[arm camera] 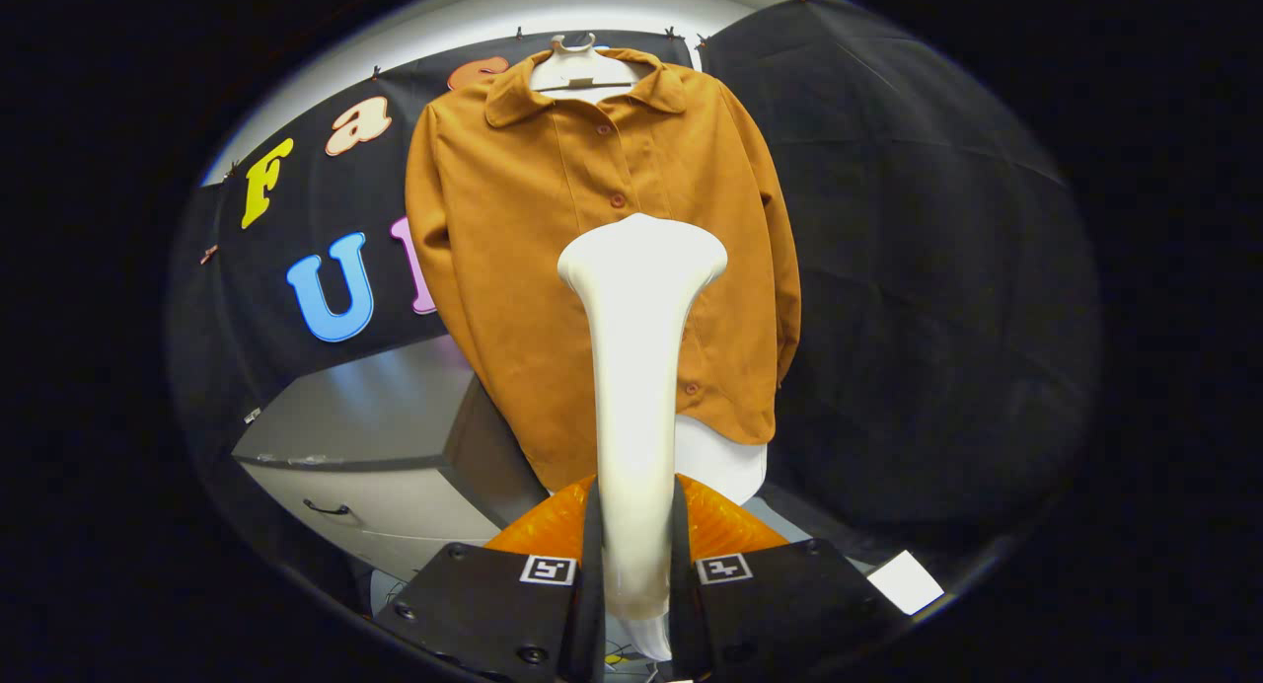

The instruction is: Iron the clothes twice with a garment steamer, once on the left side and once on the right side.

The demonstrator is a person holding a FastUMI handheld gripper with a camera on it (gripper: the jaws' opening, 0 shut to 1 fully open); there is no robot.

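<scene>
A brown button-up shirt (513,229) hangs on a white mannequin torso (577,71) straight ahead of me, its front facing me. My gripper (636,555) is shut on the handle of a white garment steamer (636,367), both fingers (553,565) pressing its sides. The steamer stands up from between the fingers, and its wide head (641,254) sits in front of the shirt's middle, just right of the button line. I cannot tell whether the head touches the cloth. The mannequin's white base (725,466) shows below the shirt's hem.
A grey cabinet (385,436) with a drawer handle stands to the left of the shirt, low down. Black cloth walls (918,298) close the booth behind and to the right. A white card (906,581) lies on the floor at the lower right.
</scene>
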